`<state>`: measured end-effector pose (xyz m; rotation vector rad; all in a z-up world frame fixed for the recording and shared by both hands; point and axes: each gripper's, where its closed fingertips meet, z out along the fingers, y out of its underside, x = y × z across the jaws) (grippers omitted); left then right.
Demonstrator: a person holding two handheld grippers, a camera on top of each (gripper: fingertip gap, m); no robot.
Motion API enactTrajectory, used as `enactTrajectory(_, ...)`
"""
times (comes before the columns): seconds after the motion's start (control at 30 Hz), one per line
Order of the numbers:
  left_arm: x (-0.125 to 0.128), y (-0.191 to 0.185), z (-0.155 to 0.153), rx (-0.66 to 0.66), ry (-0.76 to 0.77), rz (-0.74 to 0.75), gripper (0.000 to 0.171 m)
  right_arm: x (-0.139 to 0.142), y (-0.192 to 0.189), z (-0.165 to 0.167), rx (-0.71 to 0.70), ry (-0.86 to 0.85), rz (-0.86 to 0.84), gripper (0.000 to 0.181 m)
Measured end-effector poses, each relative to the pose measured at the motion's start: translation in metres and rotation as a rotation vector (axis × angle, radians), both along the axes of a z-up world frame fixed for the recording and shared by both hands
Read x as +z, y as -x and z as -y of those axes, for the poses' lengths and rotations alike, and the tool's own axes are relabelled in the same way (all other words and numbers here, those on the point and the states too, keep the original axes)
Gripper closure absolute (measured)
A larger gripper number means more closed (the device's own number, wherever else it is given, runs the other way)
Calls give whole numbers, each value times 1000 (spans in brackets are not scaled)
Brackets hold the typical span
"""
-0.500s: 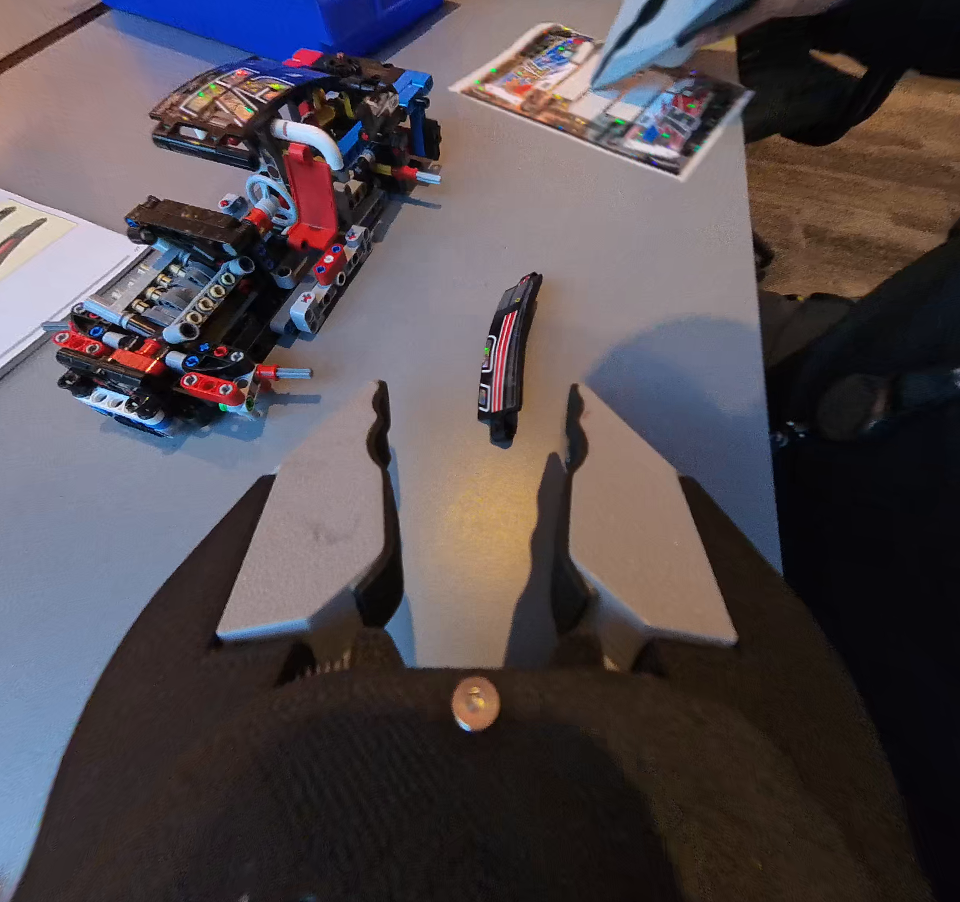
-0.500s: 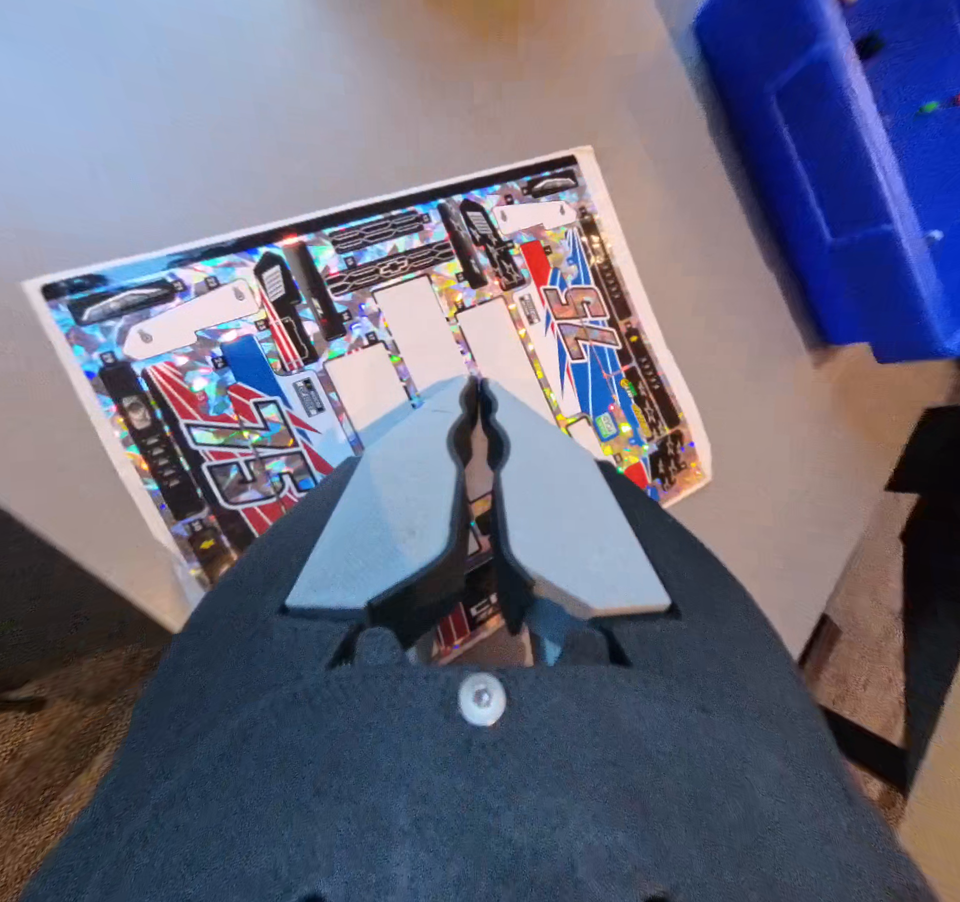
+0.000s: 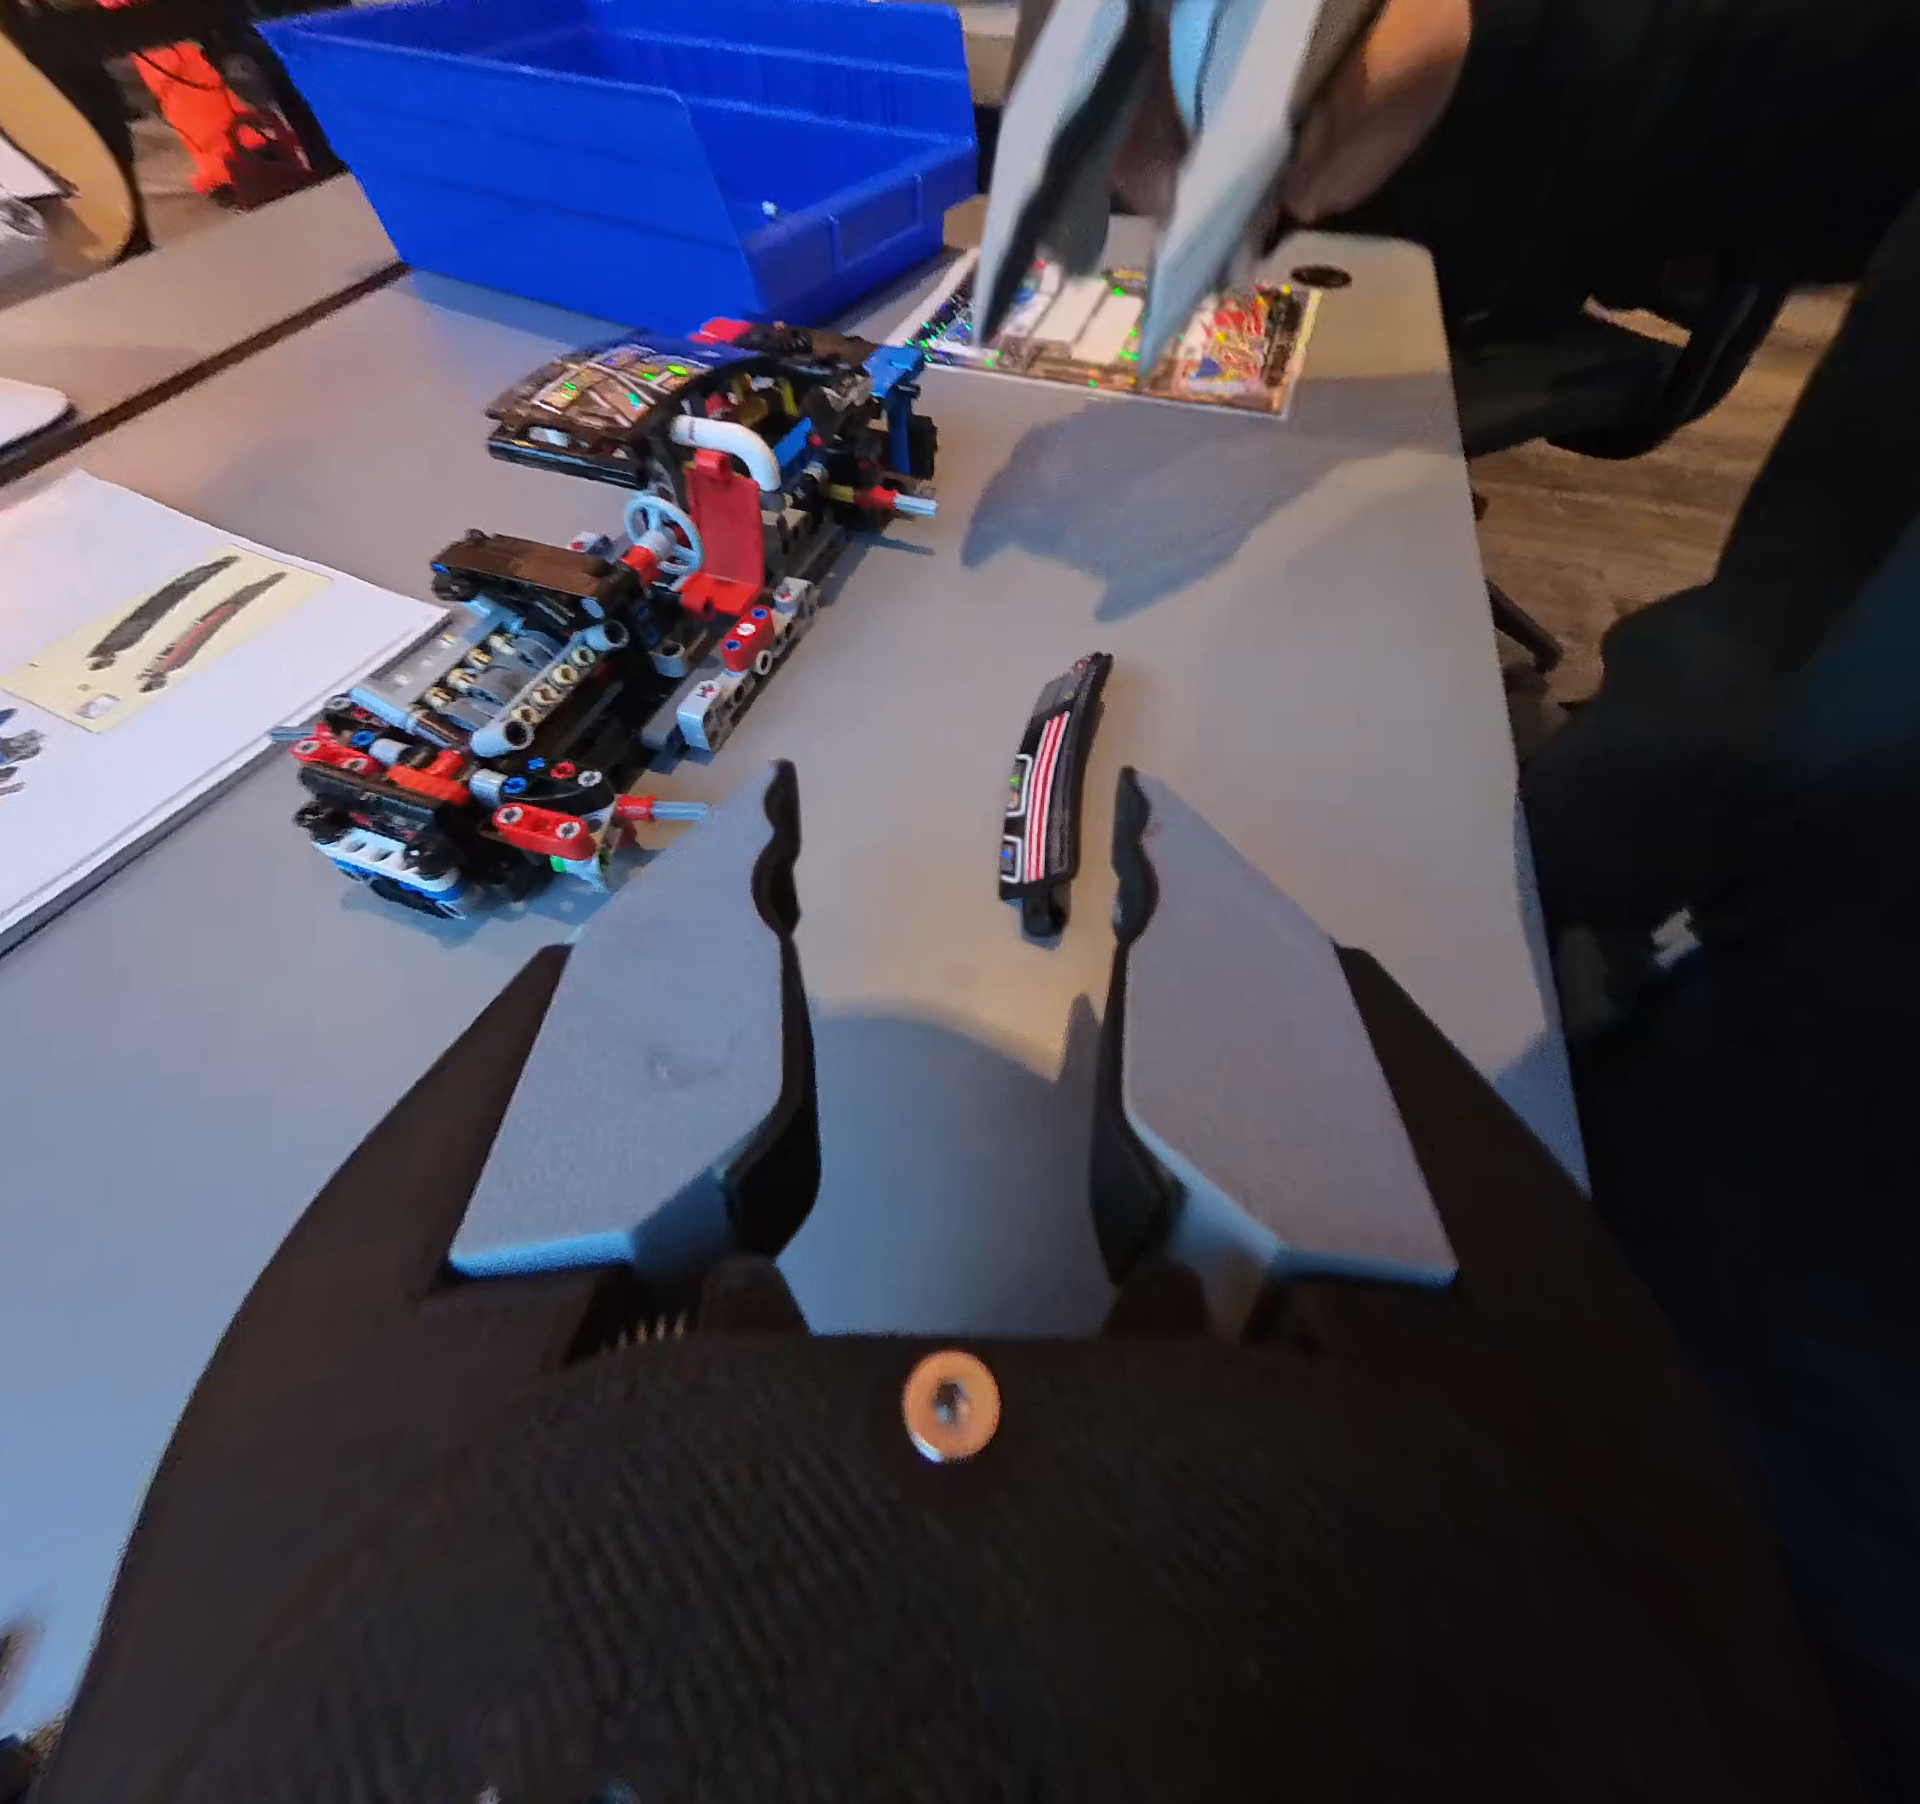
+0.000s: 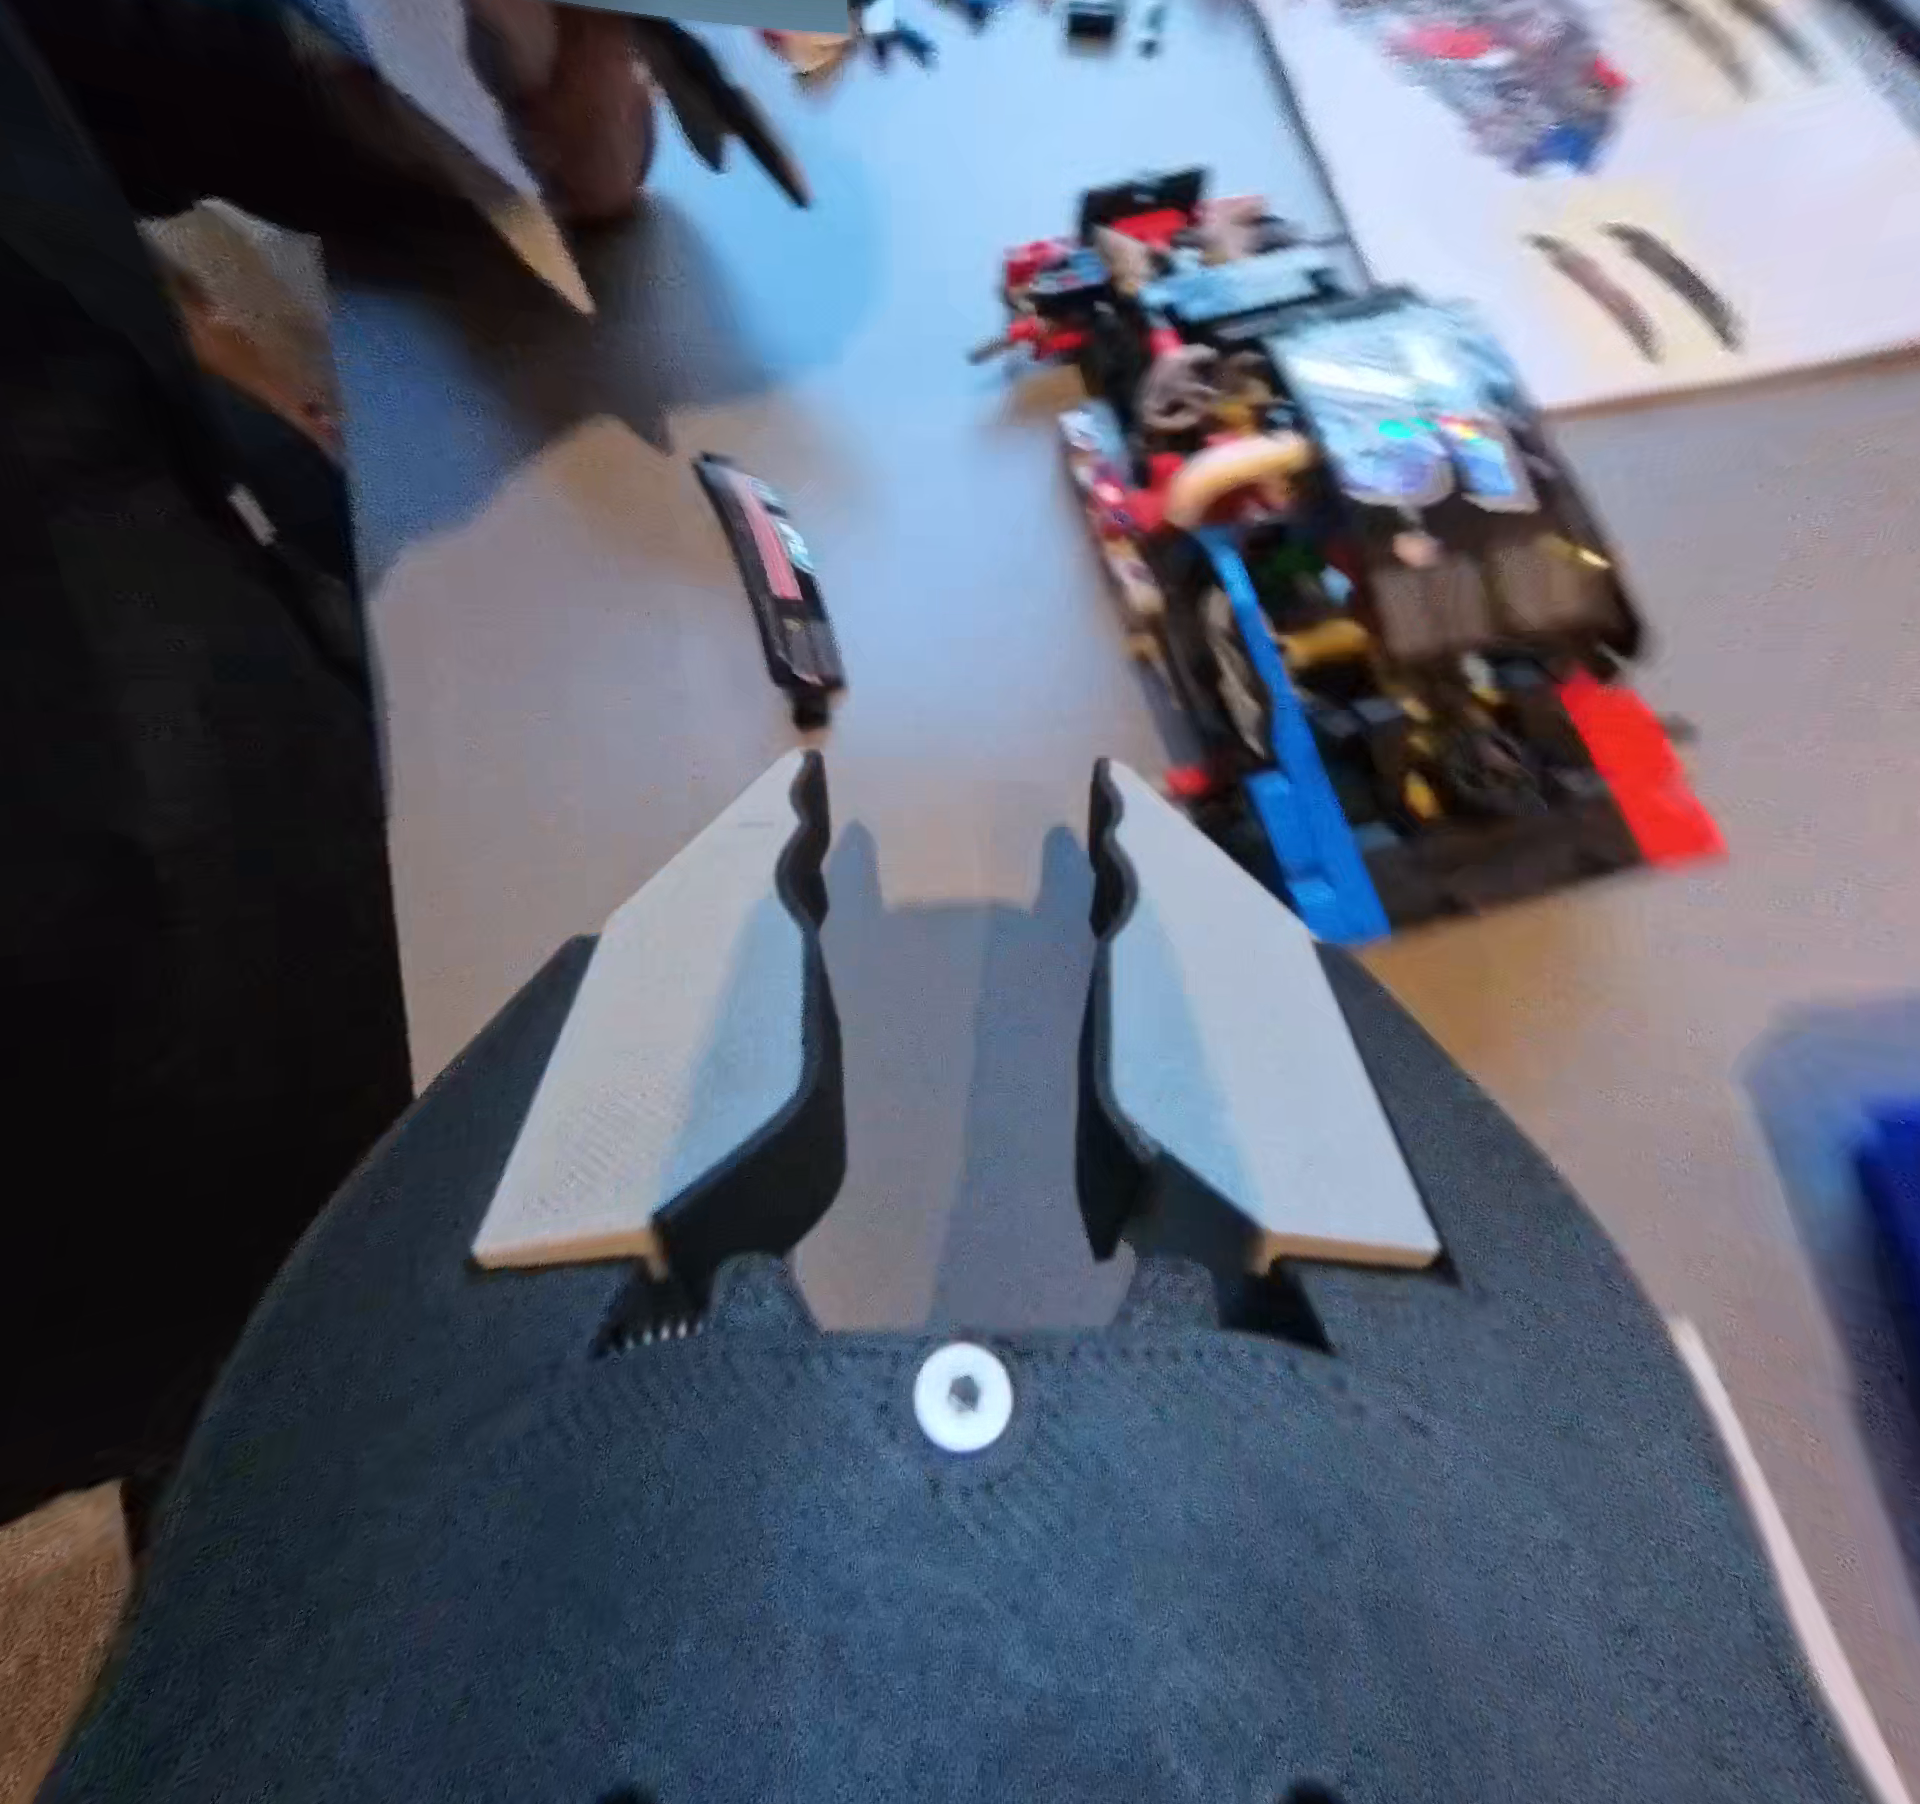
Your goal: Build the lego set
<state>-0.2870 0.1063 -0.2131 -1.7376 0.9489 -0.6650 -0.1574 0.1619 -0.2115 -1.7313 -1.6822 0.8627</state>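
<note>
- The left gripper [image 3: 951,798] is held with jaws spread and empty above the grey tabletop [image 3: 1247,611].
- A curved black panel [image 3: 1049,788] is seen flat just ahead, nearer the right-hand jaw.
- The car chassis [image 3: 623,632] is found ahead-left.
- The right gripper [image 4: 961,788] is likewise spread and empty; the panel lies just beyond its left-hand jaw.

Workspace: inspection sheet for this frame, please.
Surface: grey tabletop, flat.
Job's things: part-built black, red and blue brick car; curved black panel piece with red stripes lying apart to its right; glittery sticker sheet at the far edge; open white instruction booklet on the left.
Clutter: blue plastic bin behind the car.
Grippers: left tool open, empty; right tool open, empty.
Cables: nothing seen.
Surroundings: brown floor, dark chair; background blurred.
</note>
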Motion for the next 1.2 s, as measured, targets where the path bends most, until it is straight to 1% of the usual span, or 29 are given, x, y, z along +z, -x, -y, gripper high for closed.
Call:
enactTrajectory(0.07, 4, 3, -2, 11, 8, 36, 112, -22, 39, 19, 104, -63, 40, 134)
enactTrajectory(0.13, 7, 5, -2, 7, 11, 68, 112, -41, 60, 29, 181, -127, 74, 136)
enactTrajectory(0.17, 9, 6, -2, 8, 11, 78, 113, -49, 64, 31, 208, -129, 98, 135)
enactTrajectory(0.23, 9, 6, -2, 5, 15, 86, 114, -60, 66, 41, 267, -75, 134, 132)
enactTrajectory(0.27, 9, 6, -2, 2, 19, 82, 114, -63, 65, 46, 295, -49, 141, 138)
enactTrajectory(0.3, 8, 5, -2, 0, 22, 76, 114, -64, 66, 49, 312, -42, 133, 139)
enactTrajectory(0.33, 7, 4, -2, -3, 25, 70, 114, -64, 66, 50, 321, -51, 127, 153)
enactTrajectory(0.37, 6, 4, -1, -6, 27, 64, 114, -65, 67, 50, 321, -67, 122, 163)
enactTrajectory(0.5, 0, -1, 1, -31, 36, 26, 114, -64, 68, 47, 290, -84, 85, 163)
enactTrajectory(0.53, 0, -1, 0, -29, 35, 21, 116, -62, 66, 47, 280, -89, 72, 163)
enactTrajectory(0.63, 12, 7, -27, 109, -28, 17, 136, -52, 53, 44, 221, -120, 37, 166)
enactTrajectory(0.67, 20, 4, -39, 138, -29, 9, 137, -51, 46, 40, 188, -132, 35, 165)
enactTrajectory(0.7, 27, -3, -51, 138, 0, -11, 130, -51, 39, 34, 150, -142, 43, 165)
enactTrajectory(0.77, 39, -21, -81, 139, 57, -92, 109, -52, 26, 21, 62, -168, 54, 165)
enactTrajectory(0.8, 46, -32, -96, 129, 49, -136, 103, -51, 22, 16, 27, -168, 44, 165)
enactTrajectory(0.87, 52, -56, -125, 90, 16, -246, 105, -49, 18, 14, -10, -152, 16, 165)
enactTrajectory(0.9, 49, -70, -136, 52, 21, -304, 105, -47, 17, 13, -20, -158, -5, 178)
enactTrajectory(0.93, 42, -82, -144, 2, 50, -377, 106, -47, 16, 12, -27, -166, -21, 181)
enactTrajectory(1.0, 20, -99, -149, -121, 143, -540, 106, -45, 13, 14, -19, -172, -39, 181)
enactTrajectory(1.03, 9, -99, -150, -162, 201, -630, 103, -43, 14, 16, -14, -176, -61, 181)
enactTrajectory(1.07, -1, -96, -148, -192, 256, -709, 96, -41, 14, 18, -8, -173, -82, 181)
enactTrajectory(1.1, -6, -92, -148, -215, 290, -767, 91, -42, 14, 20, 0, -162, -82, 181)
enactTrajectory(1.13, -5, -91, -151, -222, 272, -782, 96, -44, 13, 21, 8, -155, -66, 181)
enactTrajectory(1.17, -3, -90, -155, -224, 260, -791, 96, -46, 13, 22, 13, -160, -59, 181)
enactTrajectory(1.2, -2, -88, -158, -207, 275, -805, 91, -45, 13, 22, 15, -168, -67, 181)
